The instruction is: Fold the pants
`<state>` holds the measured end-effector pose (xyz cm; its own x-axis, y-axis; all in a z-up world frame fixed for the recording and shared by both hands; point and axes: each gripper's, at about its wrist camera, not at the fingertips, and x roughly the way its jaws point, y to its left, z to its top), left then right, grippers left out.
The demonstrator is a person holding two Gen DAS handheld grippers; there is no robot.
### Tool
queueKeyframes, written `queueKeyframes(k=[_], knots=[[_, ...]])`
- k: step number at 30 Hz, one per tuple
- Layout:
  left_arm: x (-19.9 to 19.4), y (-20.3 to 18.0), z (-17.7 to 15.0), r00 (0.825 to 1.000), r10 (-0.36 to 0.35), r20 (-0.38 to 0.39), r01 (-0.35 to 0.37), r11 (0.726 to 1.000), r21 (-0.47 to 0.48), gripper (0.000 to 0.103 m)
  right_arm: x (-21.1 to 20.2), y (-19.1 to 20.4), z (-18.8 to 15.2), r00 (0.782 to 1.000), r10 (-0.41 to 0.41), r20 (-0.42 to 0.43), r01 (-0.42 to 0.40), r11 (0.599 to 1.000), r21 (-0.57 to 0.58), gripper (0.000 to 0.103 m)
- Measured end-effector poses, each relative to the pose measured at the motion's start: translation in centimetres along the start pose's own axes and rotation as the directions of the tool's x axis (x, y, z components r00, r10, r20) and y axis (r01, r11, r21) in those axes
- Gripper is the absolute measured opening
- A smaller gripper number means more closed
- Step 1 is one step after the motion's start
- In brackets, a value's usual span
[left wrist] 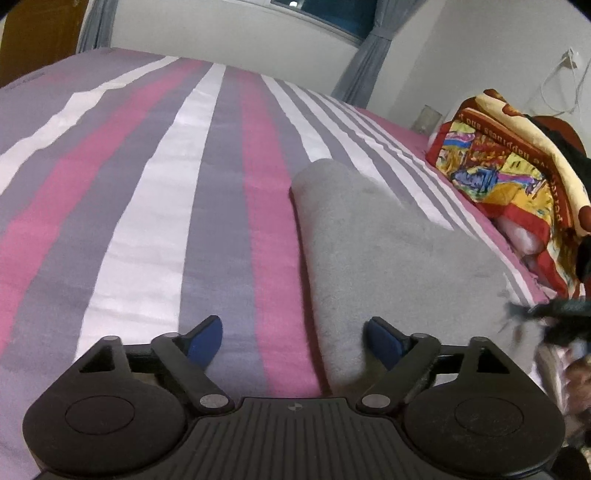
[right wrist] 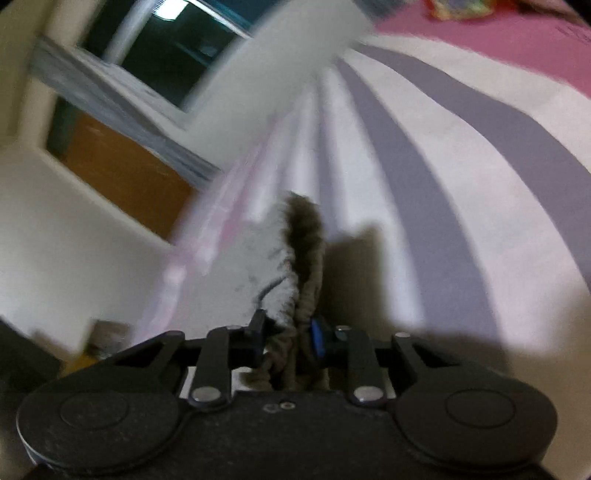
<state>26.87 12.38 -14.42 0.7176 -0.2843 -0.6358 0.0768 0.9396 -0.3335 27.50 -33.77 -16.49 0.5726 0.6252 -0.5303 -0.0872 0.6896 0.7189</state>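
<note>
1. Your left gripper (left wrist: 293, 341) hangs wide open and empty over the bed (left wrist: 155, 206), one blue pad above the striped sheet and the other above the near end of the grey pants (left wrist: 384, 240). By my reading it straddles the pants' long left edge so it can close on that edge for the fold.
2. The pants lie flat on the bed as one long grey band, running away from your left gripper toward the folded blanket (left wrist: 502, 166). Their left edge follows a pink stripe of the sheet.
3. Your right gripper (right wrist: 288, 341) is pinched closed on a bunched brownish-grey roll of cloth (right wrist: 304, 236), which stands up between its pads. The picture is too blurred to say for certain which part of the pants this is; it is probably the hem or waistband.
4. The bed is soft and striped pink, grey and white, so expect cloth to drag on it.
5. Beyond the blanket, a white wall, grey curtains (left wrist: 369, 62) and a dark window (left wrist: 328, 11) close off the room.
</note>
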Motion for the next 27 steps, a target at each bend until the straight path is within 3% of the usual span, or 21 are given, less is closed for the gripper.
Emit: queueKeyframes(k=[2,3,5,7,8,9,10,14,17,22,24,25,27], knots=[[0.0,-0.4,0.4,1.0,0.016,-0.012,-0.015,1.0,0.021,0.088,-0.3,-1.2,0.2,0.998,0.056,-0.005,-0.055,0.995,0.084,0.029],[-0.5,-0.8,0.6,1.0,0.02,0.003,-0.02,0.999,0.044,0.088,-0.9,-0.7,0.4,0.999,0.046,0.009,-0.047,0.996,0.072,0.032],[-1.5,-1.5,0.8,0.999,-0.02,0.04,0.016,0.995,0.094,0.088,-3.3,1.4,0.1,0.996,-0.007,0.094,0.011,0.999,-0.041,0.028],[-1.6,-2.2,0.2,0.999,-0.046,0.013,0.043,0.989,0.138,0.088,-4.7,2.2,-0.5,0.993,0.001,0.116,0.01,0.996,-0.094,0.031],[-1.0,-2.3,-0.3,0.999,-0.035,-0.023,0.038,0.986,0.163,0.088,-4.7,2.1,-1.0,0.995,-0.001,0.099,0.011,0.995,-0.104,0.037],[-0.3,-2.3,-1.0,0.999,-0.019,-0.044,0.027,0.984,0.174,0.09,-3.8,1.8,-1.4,0.998,-0.031,0.052,0.037,0.992,-0.118,0.056],[-0.1,-1.9,-1.2,0.999,-0.028,-0.033,0.033,0.987,0.156,0.093,-2.2,1.1,-2.0,0.996,-0.091,-0.01,0.089,0.988,-0.128,0.063],[-0.1,-1.5,0.1,0.997,-0.075,-0.03,0.078,0.992,0.101,0.093,-3.1,0.1,-1.1,0.999,-0.026,0.026,0.027,0.999,-0.045,0.062],[0.7,-0.7,1.3,0.995,-0.098,-0.006,0.098,0.991,0.093,0.093,-3.8,0.4,0.3,0.992,-0.033,0.126,0.041,0.997,-0.067,0.053],[4.5,0.3,6.0,0.996,-0.08,0.037,0.079,0.996,0.034,0.093,-2.2,2.9,3.9,0.979,-0.011,0.203,0.042,0.988,-0.151,0.056],[6.2,0.6,7.5,0.994,-0.096,0.044,0.096,0.995,0.01,0.093,-0.7,3.8,4.8,0.979,-0.012,0.204,0.054,0.979,-0.199,0.073],[7.6,0.8,8.2,0.995,-0.092,0.028,0.093,0.996,-0.002,0.093,0.7,3.9,5.2,0.983,-0.035,0.18,0.077,0.97,-0.229,0.076],[10.7,1.1,8.5,0.996,-0.073,-0.053,0.073,0.997,-0.003,0.095,3.8,2.7,4.9,0.985,-0.165,0.053,0.173,0.942,-0.287,0.073]])
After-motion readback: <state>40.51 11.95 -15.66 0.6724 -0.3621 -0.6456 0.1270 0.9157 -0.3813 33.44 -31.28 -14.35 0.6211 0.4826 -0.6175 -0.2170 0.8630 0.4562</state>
